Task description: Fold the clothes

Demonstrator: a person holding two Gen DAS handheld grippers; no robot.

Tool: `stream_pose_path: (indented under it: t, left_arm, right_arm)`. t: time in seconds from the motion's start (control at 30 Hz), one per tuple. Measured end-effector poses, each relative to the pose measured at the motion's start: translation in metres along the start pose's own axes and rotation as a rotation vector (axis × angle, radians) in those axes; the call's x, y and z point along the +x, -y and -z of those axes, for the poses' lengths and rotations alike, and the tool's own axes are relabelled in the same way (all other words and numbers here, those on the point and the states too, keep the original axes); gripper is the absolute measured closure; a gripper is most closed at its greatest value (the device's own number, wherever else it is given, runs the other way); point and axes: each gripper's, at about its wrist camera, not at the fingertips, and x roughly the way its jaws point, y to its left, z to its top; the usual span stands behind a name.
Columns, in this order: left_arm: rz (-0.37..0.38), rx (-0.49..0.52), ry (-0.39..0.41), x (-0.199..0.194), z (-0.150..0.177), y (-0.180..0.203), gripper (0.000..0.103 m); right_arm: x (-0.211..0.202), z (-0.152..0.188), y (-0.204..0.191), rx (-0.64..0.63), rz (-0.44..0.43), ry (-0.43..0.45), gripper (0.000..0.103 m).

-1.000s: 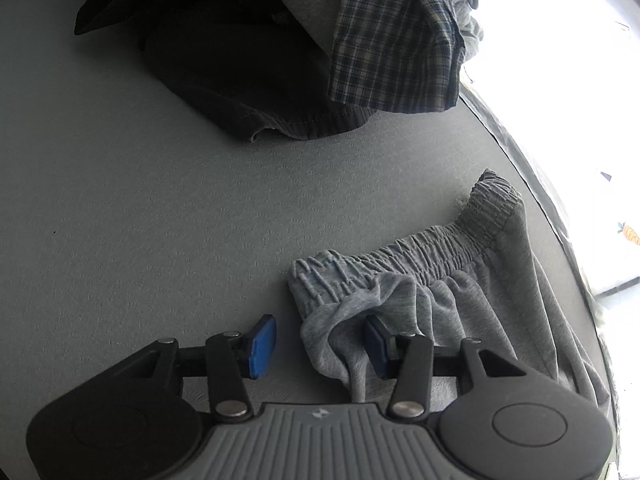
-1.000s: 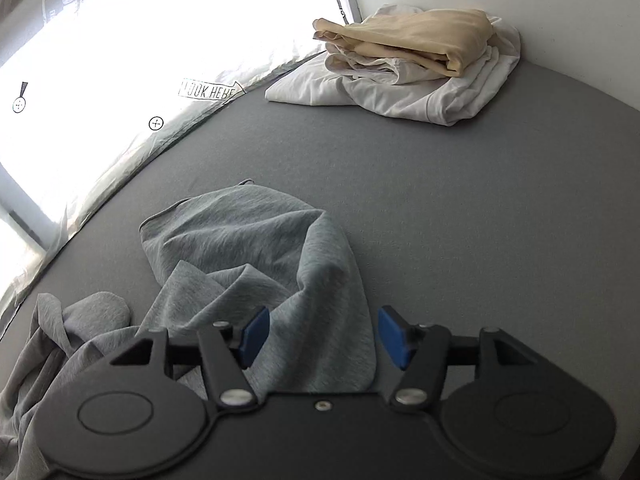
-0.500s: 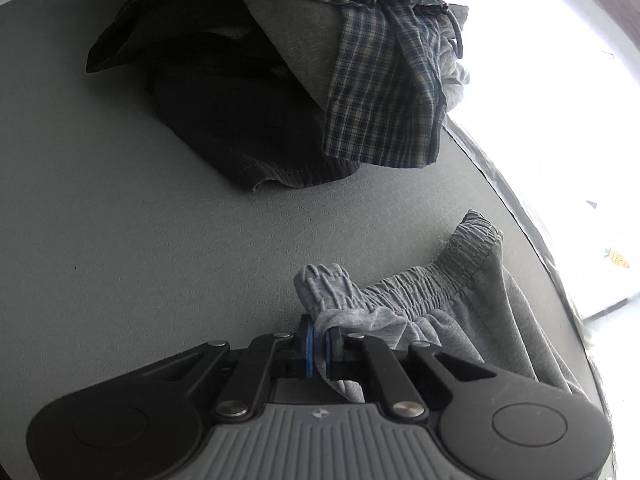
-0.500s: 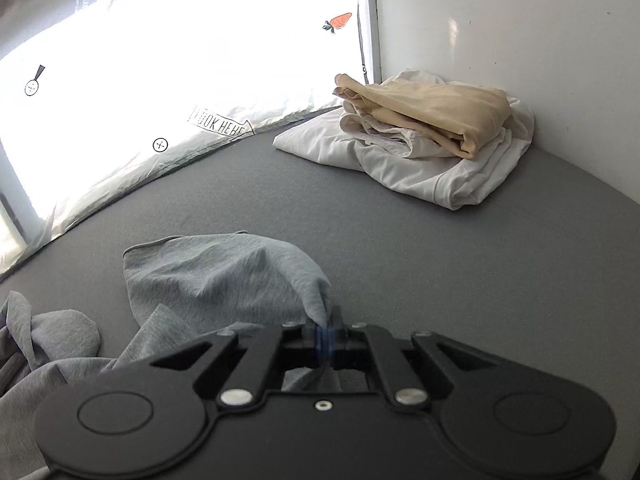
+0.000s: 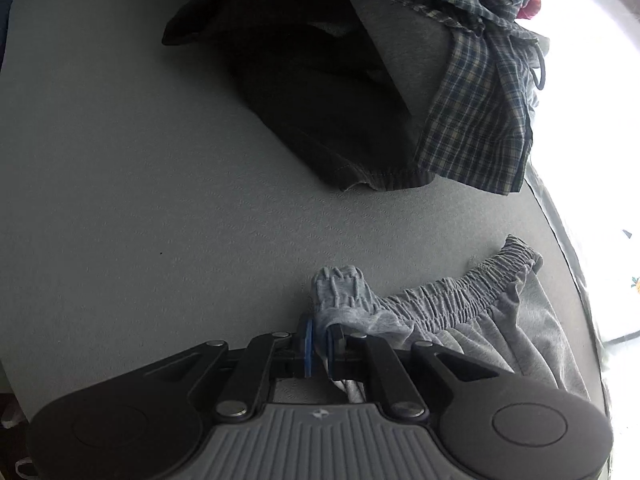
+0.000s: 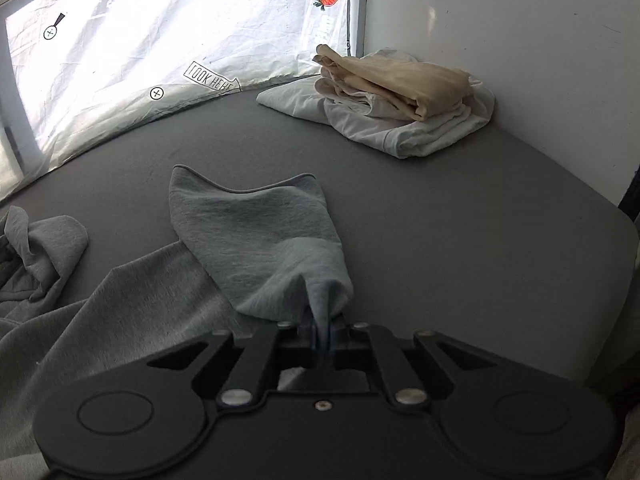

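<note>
Grey sweatpants lie crumpled on the grey table. Their elastic waistband point(image 5: 452, 300) runs off to the right in the left wrist view. My left gripper point(image 5: 318, 342) pinches the bunched end of that waistband between its blue pads, and its jaws are opening slightly with the cloth still between them. In the right wrist view a trouser leg point(image 6: 260, 232) stretches away from me with its hem at the far end. My right gripper point(image 6: 322, 334) holds a fold of that leg, its jaws also opening a little around the fabric.
A heap of dark clothes point(image 5: 320, 92) and a plaid shirt point(image 5: 476, 120) sits at the back in the left view. Folded white and beige garments point(image 6: 400, 96) are stacked by the wall point(image 6: 520, 20). A bright printed sheet point(image 6: 160, 20) borders the table. The table's edge point(image 6: 624, 216) is at right.
Both grippers went from open to shut on the grey sweatpants, the left on the waistband end, the right on the leg. The leg has been drawn out straighter.
</note>
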Motion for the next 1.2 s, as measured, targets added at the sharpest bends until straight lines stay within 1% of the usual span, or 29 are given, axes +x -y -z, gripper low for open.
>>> stream_pose_path:
  t: [0.03,0.07,0.1,0.13,0.2,0.27,0.3,0.33,0.37,0.47,0.5,0.53,0.6,0.67,0.73,0.77,0.8,0.83,0.9,0.97,1.03,1.1,1.2]
  left_arm:
    - [-0.003,0.014,0.015,-0.003,0.003,0.001,0.083]
    - [-0.008,0.031,0.031,-0.006,0.006,0.003,0.079]
    - [-0.031,0.065,0.043,-0.008,0.007,0.007,0.07]
    - [-0.054,0.098,0.056,-0.01,0.008,0.011,0.065]
    - [-0.078,0.16,0.086,-0.014,0.008,0.019,0.063]
    - [-0.093,0.199,0.115,-0.021,0.013,0.026,0.054]
    - [-0.111,0.211,0.134,-0.026,0.017,0.03,0.047]
    - [-0.113,0.219,0.152,-0.031,0.023,0.036,0.043]
    - [-0.114,0.227,0.17,-0.035,0.028,0.041,0.041]
    - [-0.067,0.259,0.179,-0.046,0.052,0.061,0.037]
    - [-0.051,0.275,0.177,-0.049,0.065,0.071,0.035]
    - [-0.045,0.29,0.173,-0.051,0.077,0.08,0.033]
    - [-0.034,0.324,0.157,-0.056,0.104,0.095,0.031]
    - [-0.023,0.363,0.133,-0.06,0.132,0.109,0.029]
    - [-0.016,0.431,0.097,-0.059,0.164,0.125,0.023]
    - [-0.016,0.466,0.079,-0.057,0.179,0.133,0.022]
    - [-0.017,0.499,0.062,-0.055,0.193,0.141,0.022]
    - [-0.018,0.522,0.047,-0.052,0.206,0.147,0.022]
    - [-0.018,0.551,0.005,-0.045,0.228,0.159,0.021]
    - [-0.026,0.58,-0.025,-0.039,0.247,0.169,0.02]
    - [-0.041,0.61,-0.049,-0.032,0.266,0.178,0.018]
    - [-0.063,0.609,-0.084,-0.022,0.276,0.182,0.016]
    - [-0.126,0.595,-0.117,-0.009,0.283,0.188,0.009]
  right_arm:
    - [0.0,0.004,0.003,0.048,-0.001,-0.005,0.094]
    - [0.0,0.007,0.006,0.088,-0.003,-0.008,0.083]
    - [-0.001,0.006,0.009,0.118,-0.004,-0.004,0.065]
    - [-0.002,0.005,0.012,0.136,-0.006,0.003,0.058]
    - [-0.006,-0.001,0.016,0.133,-0.011,0.031,0.057]
    - [-0.009,-0.008,0.019,0.125,-0.01,0.052,0.056]
    - [-0.011,-0.011,0.023,0.129,-0.018,0.063,0.055]
    - [-0.013,-0.013,0.026,0.137,-0.03,0.074,0.055]
    - [-0.015,-0.014,0.031,0.143,-0.042,0.089,0.054]
    - [-0.017,-0.012,0.042,0.123,-0.049,0.129,0.053]
    - [-0.015,-0.012,0.046,0.105,-0.052,0.129,0.053]
    - [-0.011,-0.012,0.052,0.088,-0.059,0.12,0.053]
    - [-0.001,-0.015,0.063,0.078,-0.08,0.081,0.053]
    - [0.009,-0.022,0.075,0.084,-0.129,0.052,0.053]
    - [0.019,-0.033,0.081,0.045,-0.164,0.043,0.054]
    - [0.025,-0.038,0.082,0.018,-0.173,0.038,0.056]
    - [0.031,-0.043,0.082,-0.001,-0.185,0.032,0.061]
    - [0.039,-0.049,0.083,-0.018,-0.204,0.021,0.063]
    - [0.052,-0.058,0.084,-0.028,-0.245,0.005,0.071]
    - [0.065,-0.067,0.084,-0.028,-0.29,-0.007,0.075]
    - [0.081,-0.077,0.08,-0.044,-0.314,-0.024,0.076]
    - [0.099,-0.086,0.075,-0.058,-0.331,-0.041,0.076]
    - [0.124,-0.1,0.066,-0.063,-0.359,-0.067,0.076]
